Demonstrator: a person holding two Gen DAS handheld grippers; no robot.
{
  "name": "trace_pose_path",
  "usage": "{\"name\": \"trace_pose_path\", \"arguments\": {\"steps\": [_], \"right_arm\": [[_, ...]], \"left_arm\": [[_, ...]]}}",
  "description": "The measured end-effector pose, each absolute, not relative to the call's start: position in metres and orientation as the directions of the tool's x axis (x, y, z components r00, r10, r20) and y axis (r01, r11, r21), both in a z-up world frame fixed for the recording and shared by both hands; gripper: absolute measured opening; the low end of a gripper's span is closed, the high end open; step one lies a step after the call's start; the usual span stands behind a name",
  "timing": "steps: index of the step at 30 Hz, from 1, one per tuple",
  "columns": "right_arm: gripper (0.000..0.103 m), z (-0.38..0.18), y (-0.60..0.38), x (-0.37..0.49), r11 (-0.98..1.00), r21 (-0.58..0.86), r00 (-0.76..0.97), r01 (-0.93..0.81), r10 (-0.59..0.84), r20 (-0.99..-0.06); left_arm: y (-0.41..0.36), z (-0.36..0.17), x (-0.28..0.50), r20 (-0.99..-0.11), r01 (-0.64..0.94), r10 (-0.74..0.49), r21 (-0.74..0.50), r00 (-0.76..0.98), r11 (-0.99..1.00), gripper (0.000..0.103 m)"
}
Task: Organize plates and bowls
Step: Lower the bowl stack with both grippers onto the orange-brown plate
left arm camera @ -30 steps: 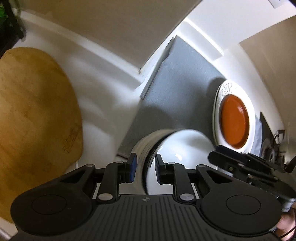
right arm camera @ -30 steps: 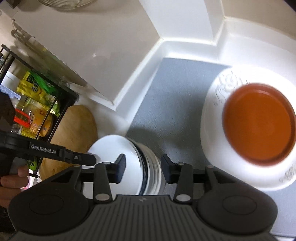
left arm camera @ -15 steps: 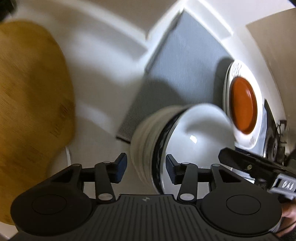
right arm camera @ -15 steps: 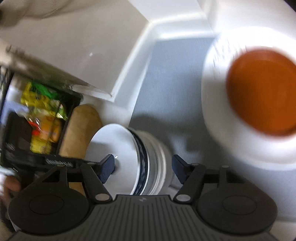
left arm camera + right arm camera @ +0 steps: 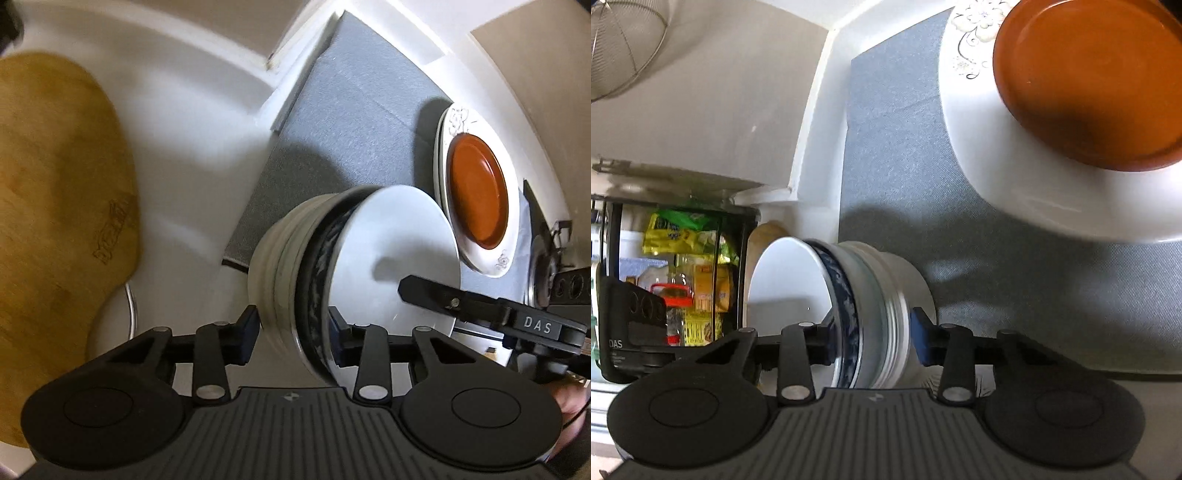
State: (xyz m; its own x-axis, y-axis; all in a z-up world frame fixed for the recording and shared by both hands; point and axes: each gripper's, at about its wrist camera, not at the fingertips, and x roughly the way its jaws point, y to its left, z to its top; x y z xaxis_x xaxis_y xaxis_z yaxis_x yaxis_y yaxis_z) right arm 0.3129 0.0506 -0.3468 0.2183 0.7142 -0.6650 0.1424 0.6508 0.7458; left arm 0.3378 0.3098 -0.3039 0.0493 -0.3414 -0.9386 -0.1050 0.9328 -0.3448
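Observation:
A stack of nested bowls [image 5: 295, 258], white with one blue-patterned rim, is held on its side between both grippers above the edge of a grey mat [image 5: 351, 129]. My left gripper [image 5: 293, 332] straddles the stack's wall from one side. My right gripper [image 5: 875, 339] straddles it from the opposite side, in the right wrist view of the bowls [image 5: 871, 288]. Each has one finger inside the top bowl and one outside. An orange plate [image 5: 476, 188] lies on a white flowered plate [image 5: 498, 258] farther along the mat; both also show in the right wrist view, the orange plate [image 5: 1089, 81] on the white one [image 5: 1015, 184].
A wooden cutting board [image 5: 55, 221] lies on the white counter to the left. A black wire rack [image 5: 683, 277] with packets and bottles stands beyond the bowls. A wire strainer [image 5: 620, 48] hangs at the upper left. A stove burner [image 5: 546, 266] shows at the right edge.
Both grippers opened wider and moved in around the bowl stack's wall, then closed onto it. The stack now sits deeper between the fingers of each.

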Motion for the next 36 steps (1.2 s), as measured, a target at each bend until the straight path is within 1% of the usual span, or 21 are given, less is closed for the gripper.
{"name": "trace_pose_path", "arguments": {"steps": [7,15,21,26,30,36], "right_arm": [[0.040,-0.343,0.050,0.308,0.647,0.743,0.226,0.171,0.709,-0.668],[0.040,-0.325,0.032,0.304,0.649,0.744,0.264,0.161,0.698,-0.666],[0.041,-0.304,0.012,0.295,0.653,0.739,0.306,0.162,0.679,-0.667],[0.041,-0.288,-0.012,0.288,0.645,0.741,0.368,0.186,0.654,-0.661],[0.041,-0.272,-0.041,0.282,0.634,0.747,0.451,0.202,0.616,-0.645],[0.041,-0.232,-0.077,0.290,0.660,0.729,0.529,0.182,0.559,-0.638]], "left_arm": [[0.298,-0.299,0.344,-0.950,-0.073,-0.308,-0.311,0.054,0.948,0.041],[0.289,-0.284,0.347,-0.944,-0.042,-0.322,-0.326,0.074,0.944,0.041],[0.269,-0.264,0.353,-0.941,0.027,-0.322,-0.321,0.099,0.947,0.041],[0.241,-0.251,0.363,-0.938,0.095,-0.329,-0.320,0.107,0.943,0.041],[0.217,-0.237,0.375,-0.928,0.141,-0.354,-0.337,0.115,0.931,0.041],[0.181,-0.205,0.401,-0.904,0.222,-0.400,-0.363,0.150,0.905,0.041]]}}
